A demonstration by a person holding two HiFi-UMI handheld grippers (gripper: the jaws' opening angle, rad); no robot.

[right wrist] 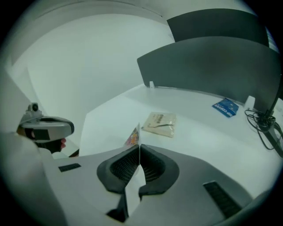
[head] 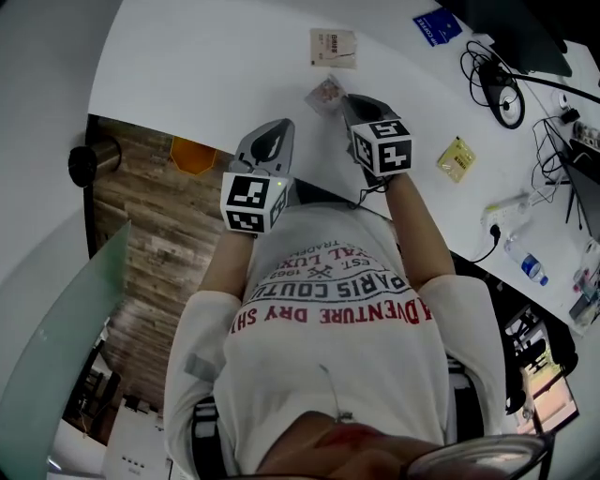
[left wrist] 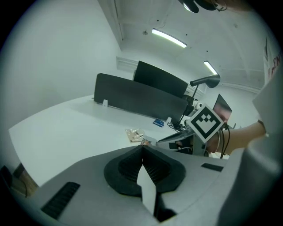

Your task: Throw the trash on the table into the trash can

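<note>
My right gripper (head: 343,99) (right wrist: 139,148) is shut on a small pinkish wrapper (head: 325,94) (right wrist: 132,136), which stands on edge out of the jaw tips just above the white table (head: 206,66). A beige packet (head: 334,47) (right wrist: 161,123) lies flat on the table a little beyond it. Further right lies a yellow packet (head: 457,157). My left gripper (head: 275,129) (left wrist: 142,148) hovers over the table's near edge to the left of the right one, shut with nothing between its jaws. From the left gripper view the right gripper's marker cube (left wrist: 204,123) shows beside the beige packet (left wrist: 134,134).
An orange container (head: 192,155) shows past the table's left edge over a wooden floor. A blue card (head: 436,26) (right wrist: 226,108) lies near dark partition screens (right wrist: 212,62). Cables (head: 497,89), a power strip (head: 506,208) and a bottle (head: 527,264) crowd the table's right side.
</note>
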